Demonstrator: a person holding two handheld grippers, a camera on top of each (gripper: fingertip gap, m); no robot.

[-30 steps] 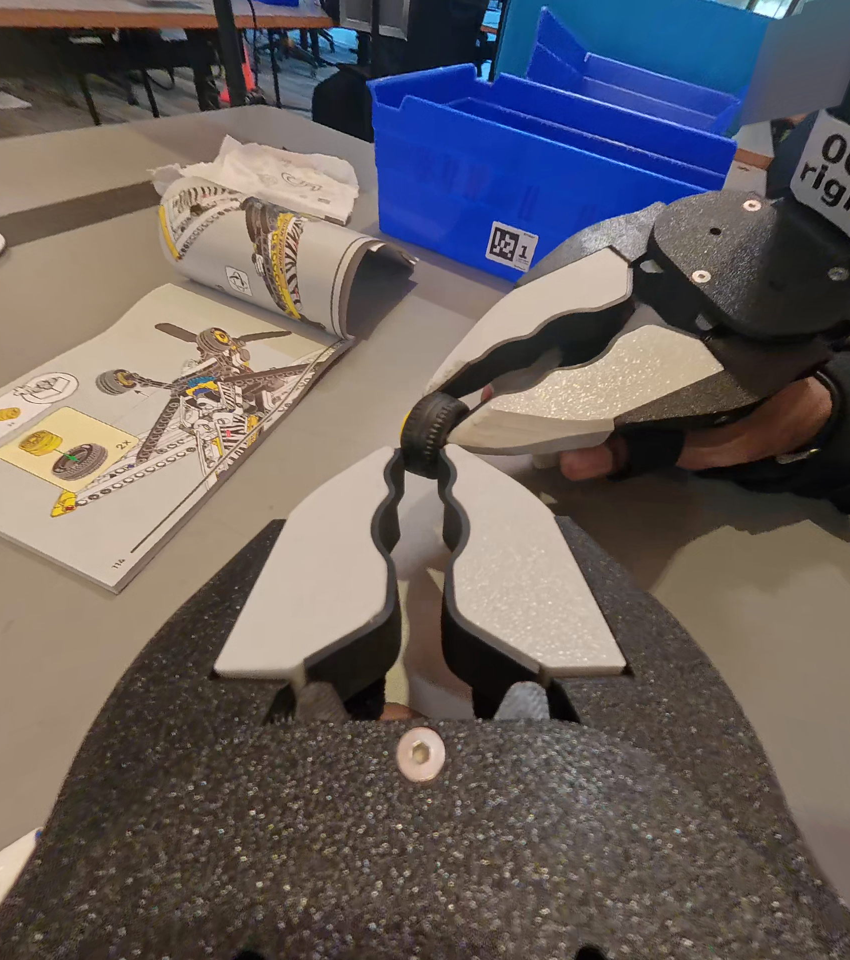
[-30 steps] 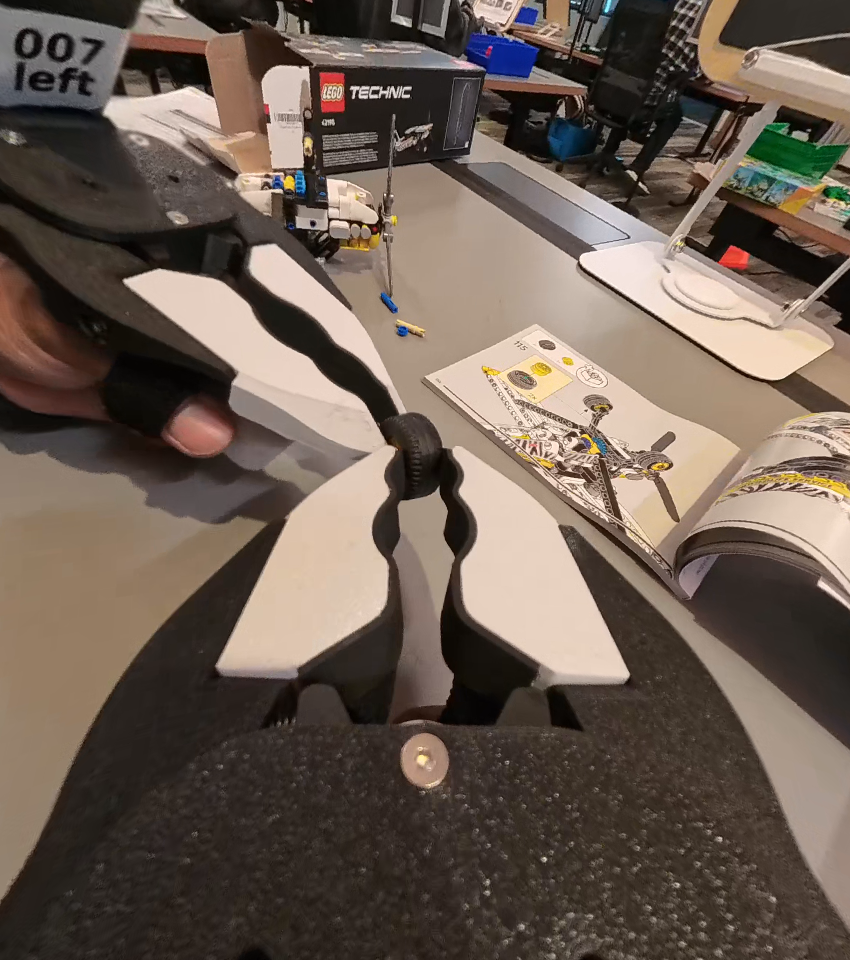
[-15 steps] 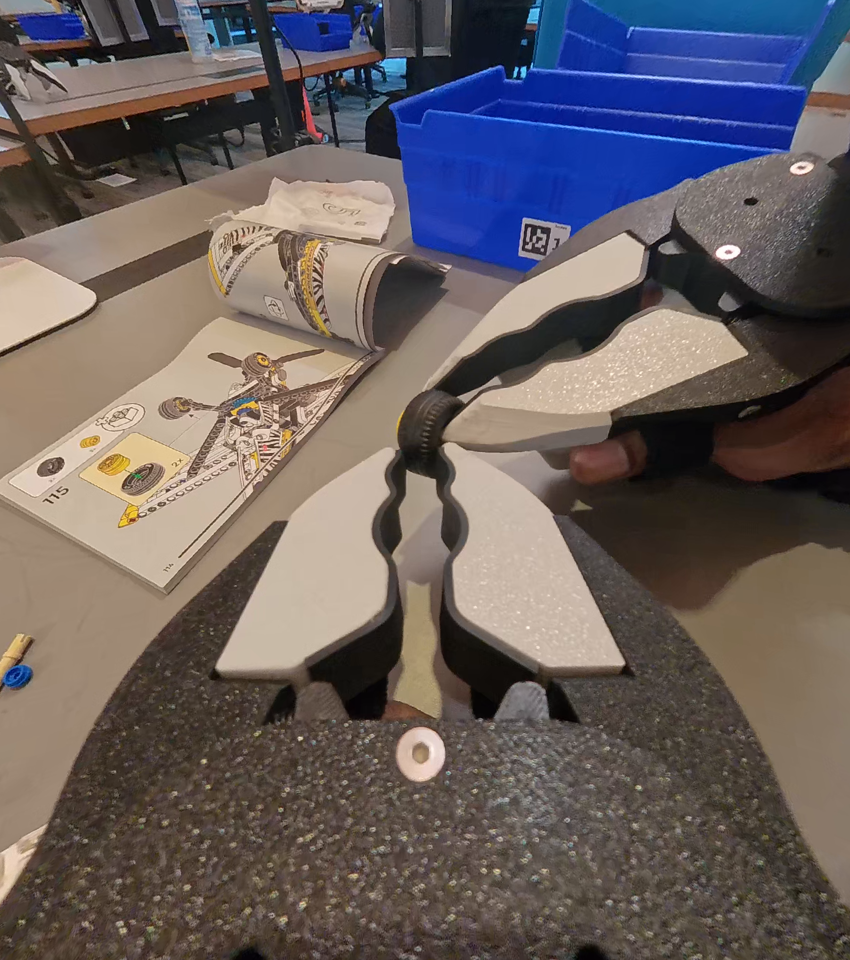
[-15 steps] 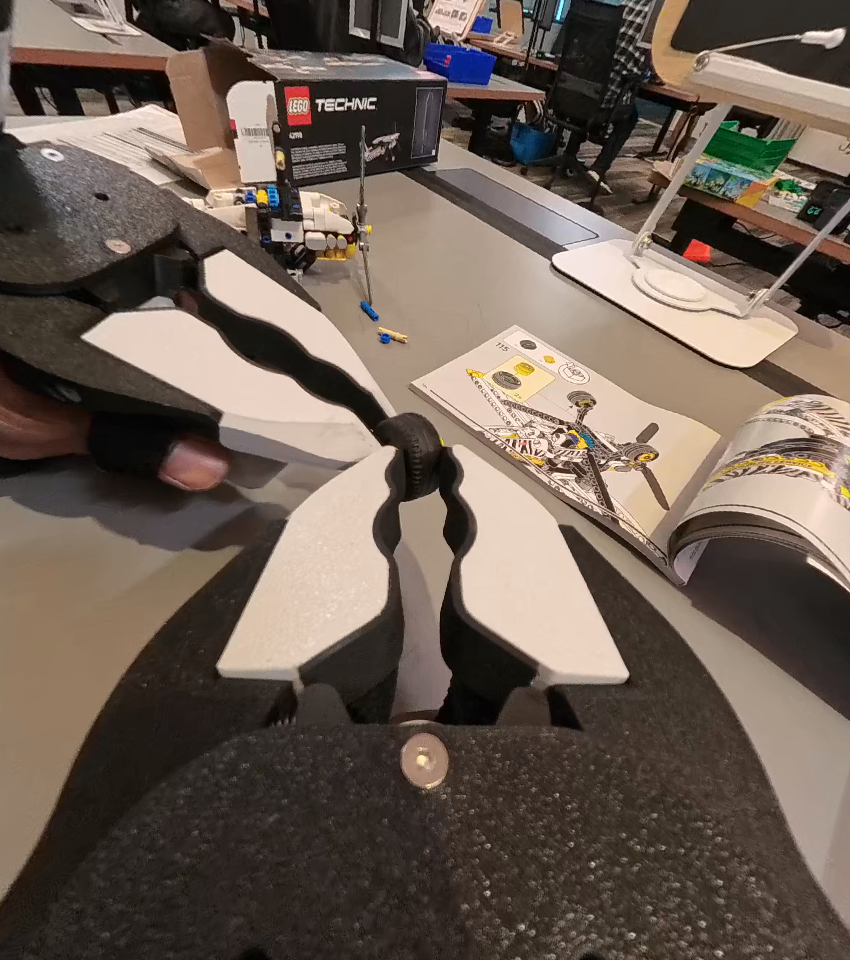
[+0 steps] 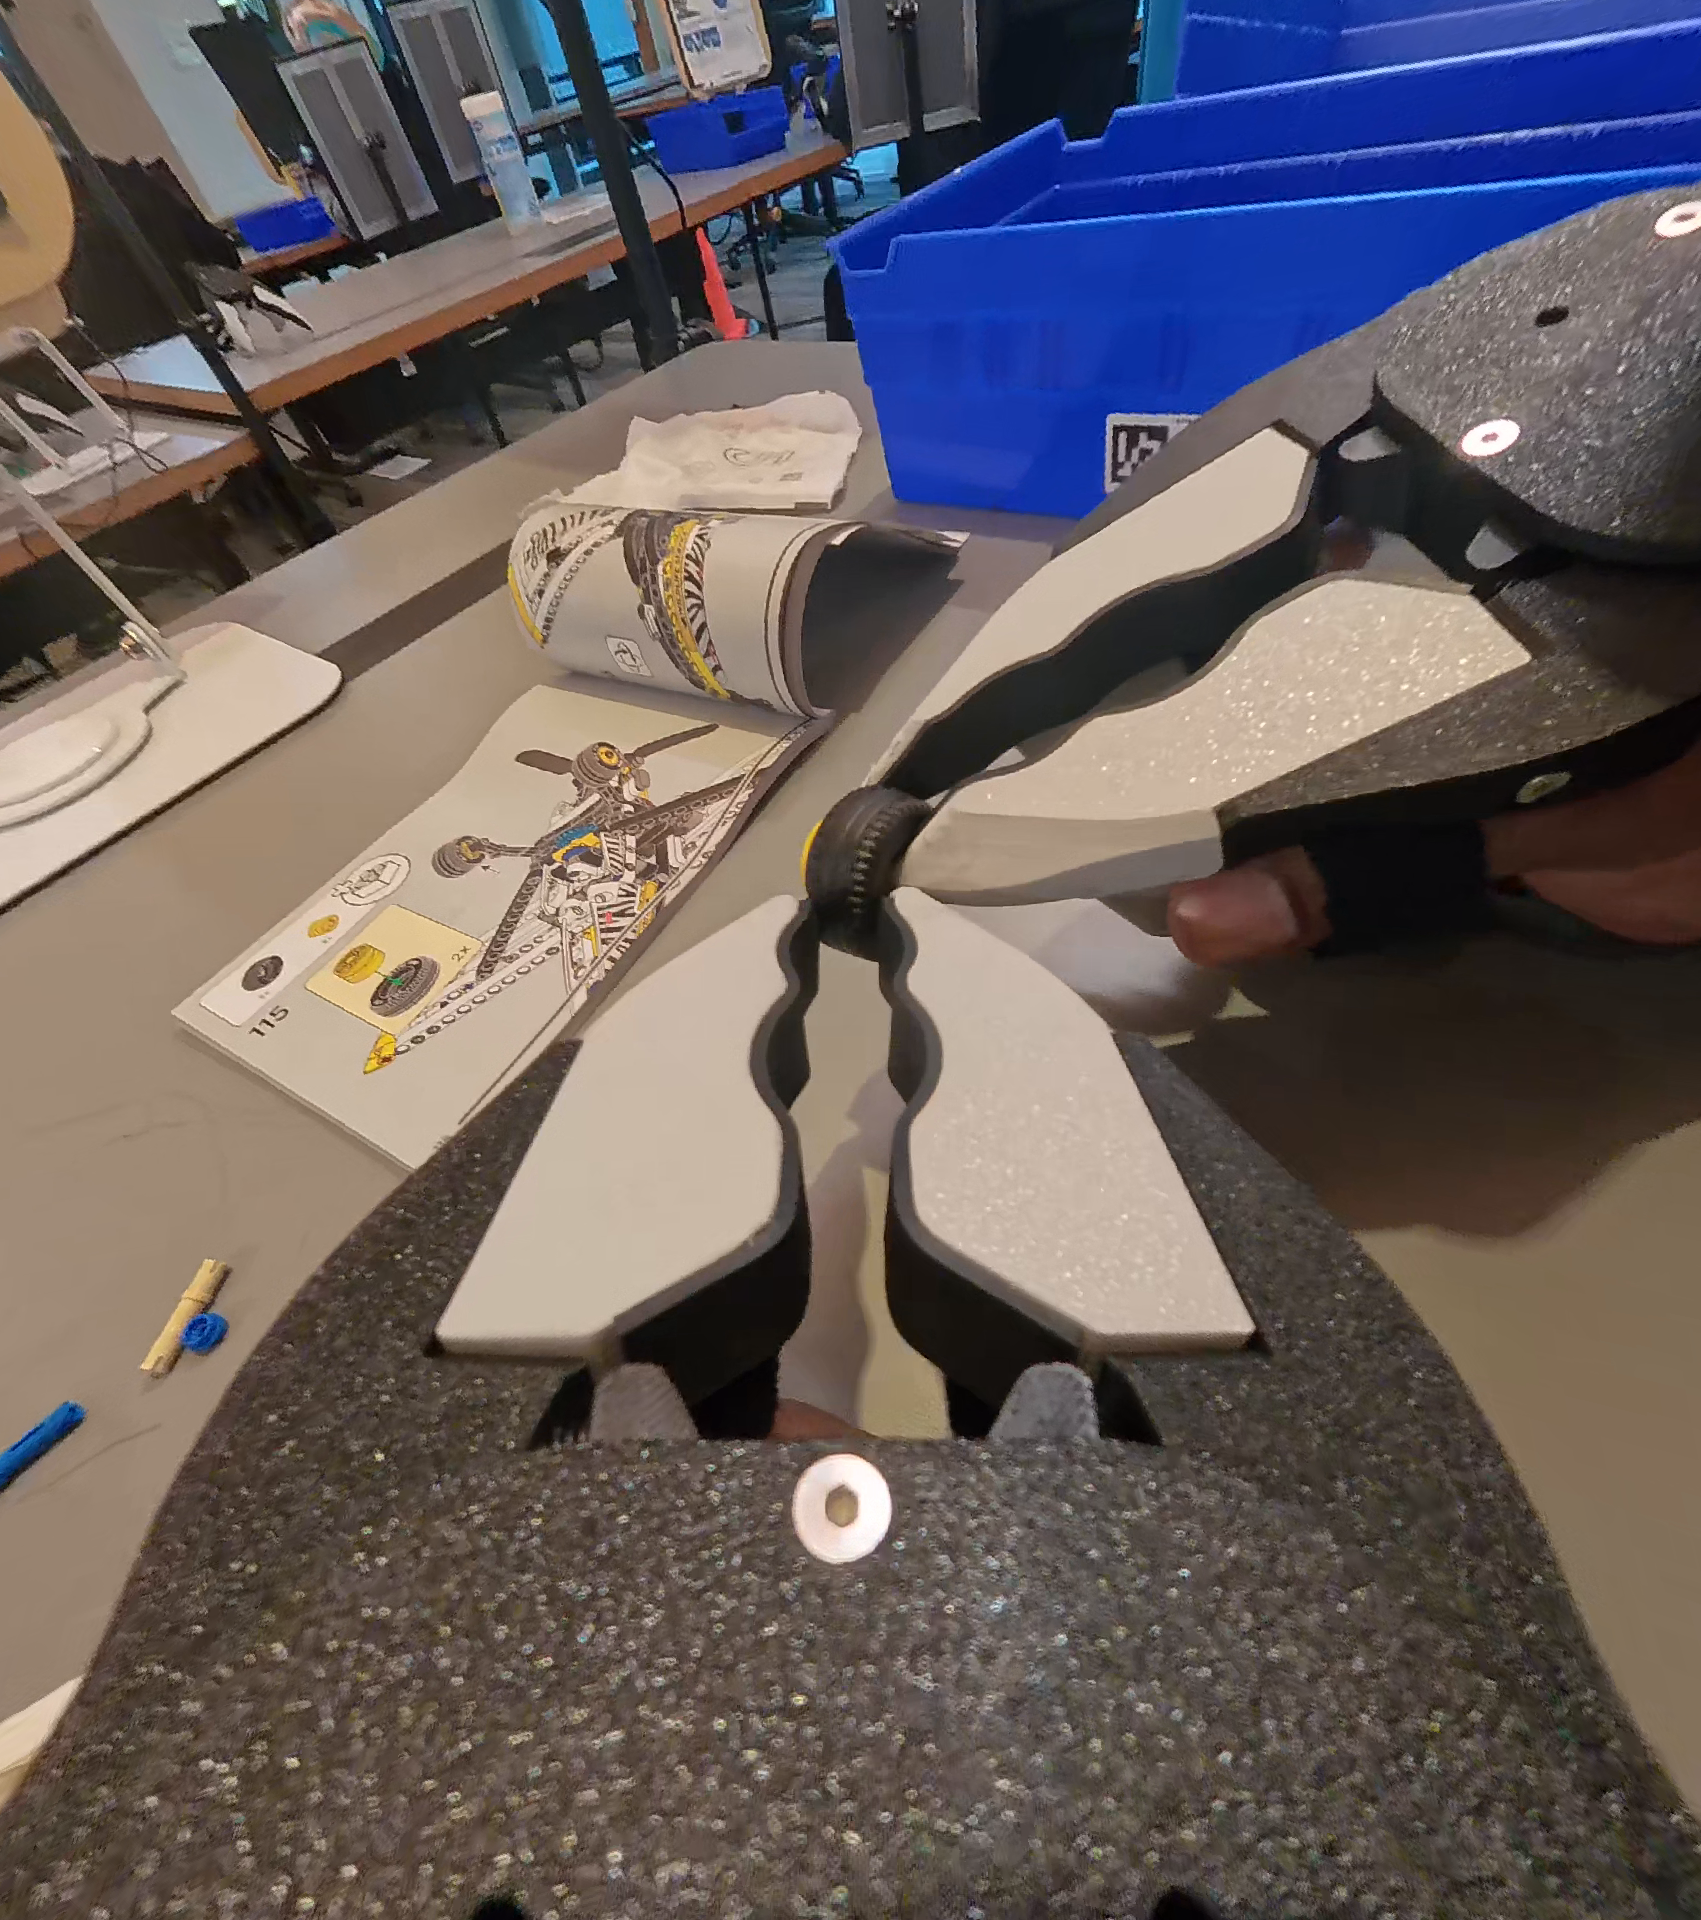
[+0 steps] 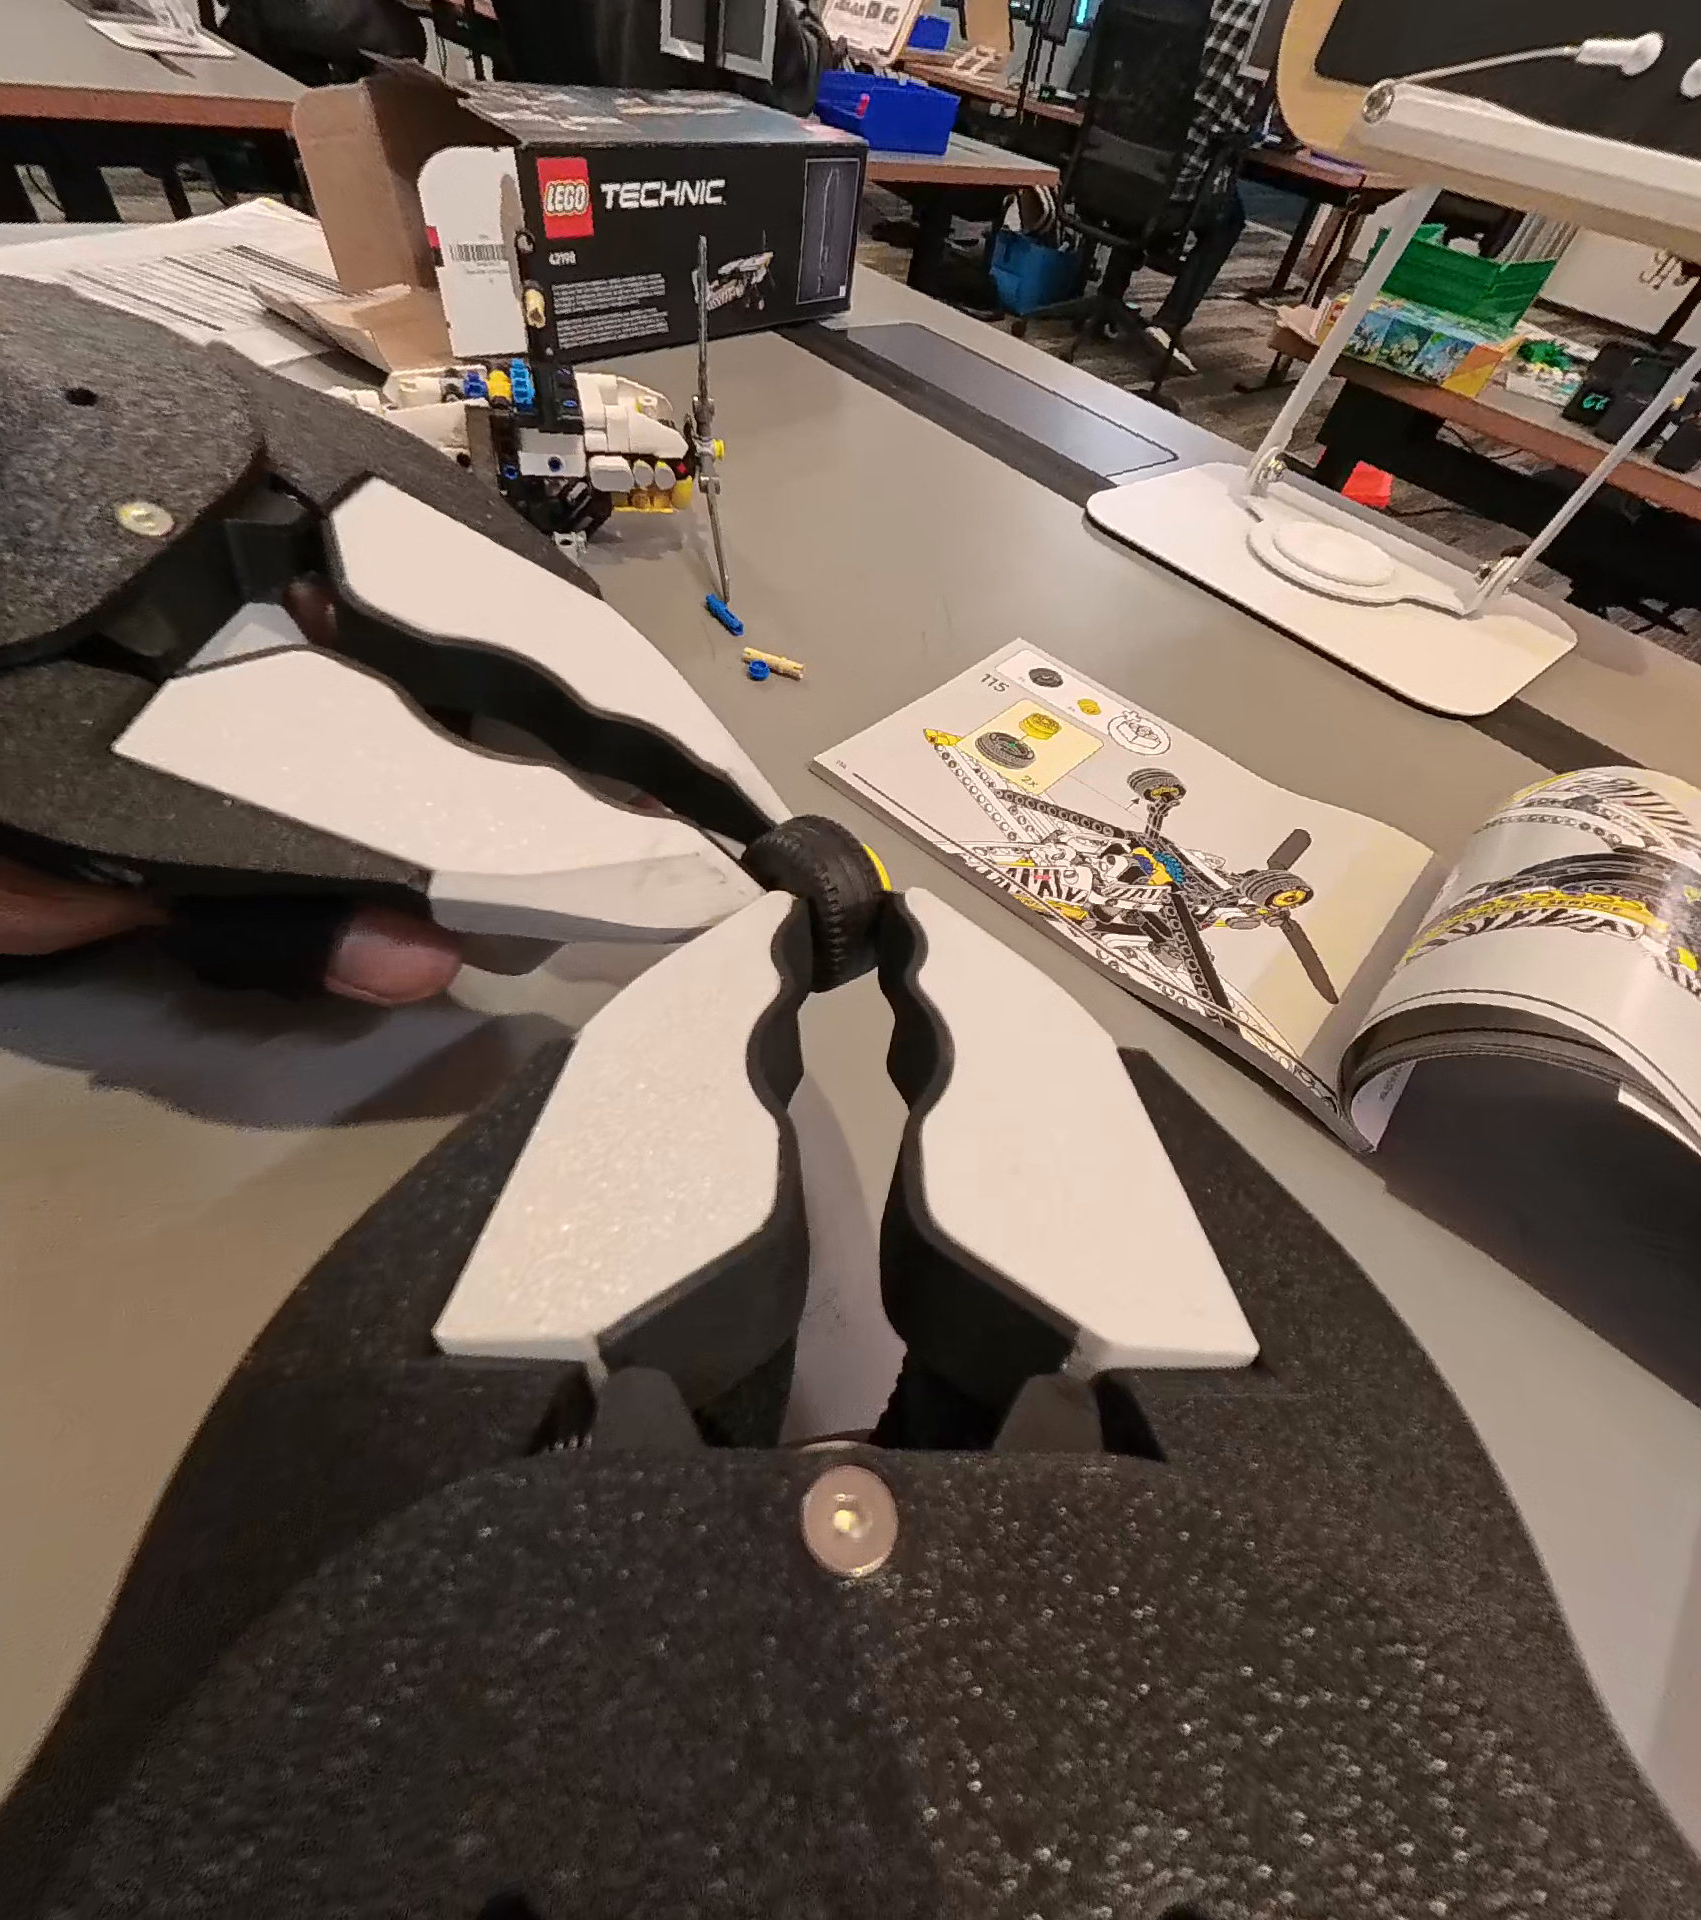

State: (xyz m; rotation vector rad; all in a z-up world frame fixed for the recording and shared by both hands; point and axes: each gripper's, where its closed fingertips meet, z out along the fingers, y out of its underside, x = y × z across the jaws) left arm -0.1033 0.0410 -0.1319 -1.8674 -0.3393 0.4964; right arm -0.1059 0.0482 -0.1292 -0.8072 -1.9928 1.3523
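1. Two handheld grippers meet tip to tip above a grey table (image 5: 46,1164), both pinching the same small black toy tyre (image 5: 851,868) on a yellow hub.
2. The left gripper (image 5: 844,920) fills the bottom of its own view. Its two pale fingers are nearly together, and their dark inner pads press on the lower part of the tyre from either side.
3. The right gripper (image 5: 893,821) reaches in from the right in that view, held by a hand (image 5: 1448,883) in a fingerless black glove. Its fingertips close on the tyre from the other side.
4. In the right wrist view, the right gripper (image 6: 844,935) clamps the tyre (image 6: 825,883) across its tread, and the yellow hub faces right. The left gripper (image 6: 758,862) comes in from the left, its tips on the tyre.
5. The tyre hangs in the air between the two grippers, above the table.
6. Just beyond lies an open instruction booklet (image 5: 472,914), its far pages curled over.
7. Behind the booklet stand blue plastic bins (image 5: 1085,291) and a crumpled white sheet (image 5: 742,457).
8. Loose on the table are a tan pin with a blue piece (image 5: 186,1330) and a blue pin (image 5: 15,1455).
9. Farther off in the right wrist view stand a partly built toy plane (image 6: 576,436), a black cardboard box (image 6: 659,239) and a white lamp base (image 6: 1334,582).
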